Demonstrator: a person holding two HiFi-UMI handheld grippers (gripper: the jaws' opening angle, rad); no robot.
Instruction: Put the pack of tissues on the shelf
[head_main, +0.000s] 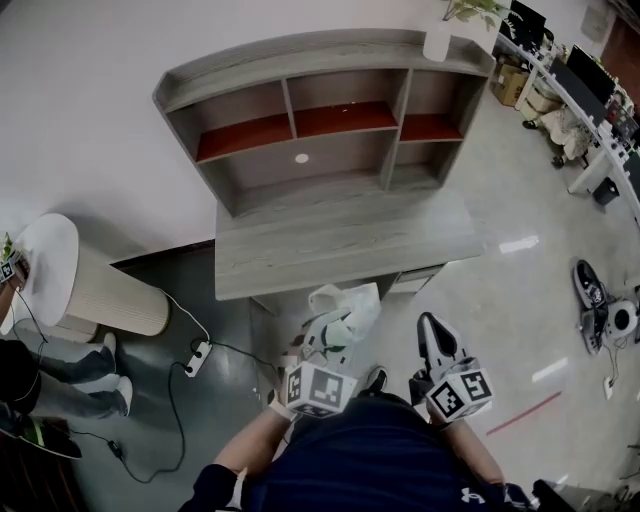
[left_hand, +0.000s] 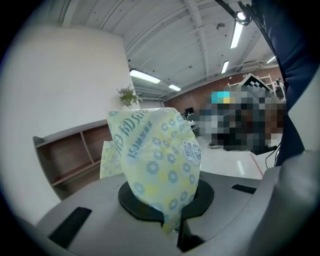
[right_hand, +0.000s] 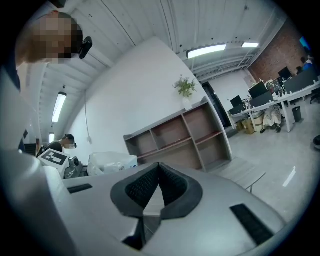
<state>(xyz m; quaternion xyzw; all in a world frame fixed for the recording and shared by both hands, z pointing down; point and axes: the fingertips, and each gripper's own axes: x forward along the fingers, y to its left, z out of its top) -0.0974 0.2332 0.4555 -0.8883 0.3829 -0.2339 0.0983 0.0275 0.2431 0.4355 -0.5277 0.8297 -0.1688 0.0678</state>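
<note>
The pack of tissues (head_main: 345, 312) is a soft pale yellow-green pack with a blue flower print. My left gripper (head_main: 320, 352) is shut on its lower end and holds it up in front of the person, short of the desk's near edge. In the left gripper view the pack (left_hand: 156, 160) stands upright out of the jaws and hides the pads. The grey wooden shelf (head_main: 320, 120) with red-brown boards stands at the back of the desk (head_main: 340, 240), its compartments bare. My right gripper (head_main: 433, 328) is shut and empty, its tips together (right_hand: 159, 167), beside the pack on the right.
A white vase with a plant (head_main: 440, 35) stands on the shelf's top right corner. A white ribbed cylinder (head_main: 95, 285), a power strip with cable (head_main: 198, 358) and a person's legs (head_main: 60, 370) are on the floor at left. Office desks (head_main: 590, 100) line the right.
</note>
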